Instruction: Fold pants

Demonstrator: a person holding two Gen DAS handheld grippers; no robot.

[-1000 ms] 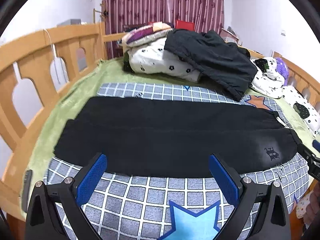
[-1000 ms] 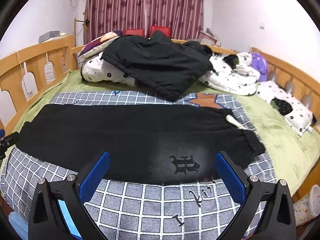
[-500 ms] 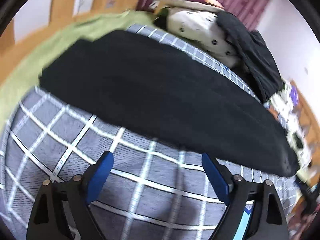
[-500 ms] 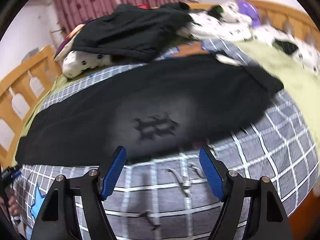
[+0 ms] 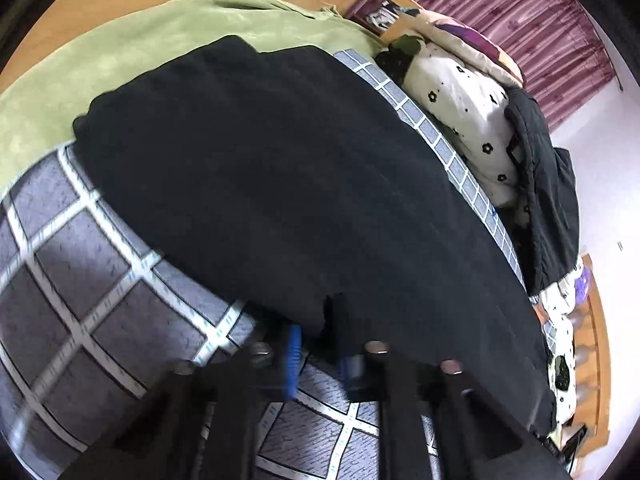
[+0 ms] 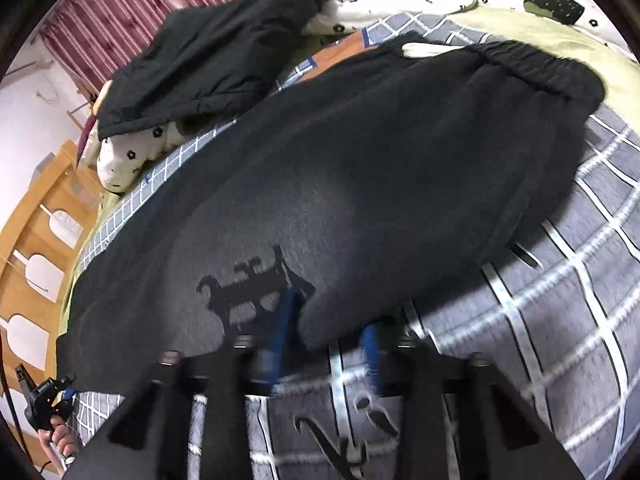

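1. The black pants lie flat across the grey checked blanket, running from 10 o'clock to 4 o'clock in the left wrist view.
2. The left gripper sits at 6 o'clock on the near hem; its blue pads are drawn close with a fold of pants between them, so it is clenched on the cloth.
3. In the right wrist view the pants span from 8 o'clock to 2 o'clock, waistband at 2 o'clock, a dark logo near the lower edge.
4. The right gripper is at 6 o'clock, one pad on top of the hem beside the logo, the other on the blanket side; it grasps the edge.
5. A black jacket lies on spotted bedding at 11 o'clock, apart from the pants.
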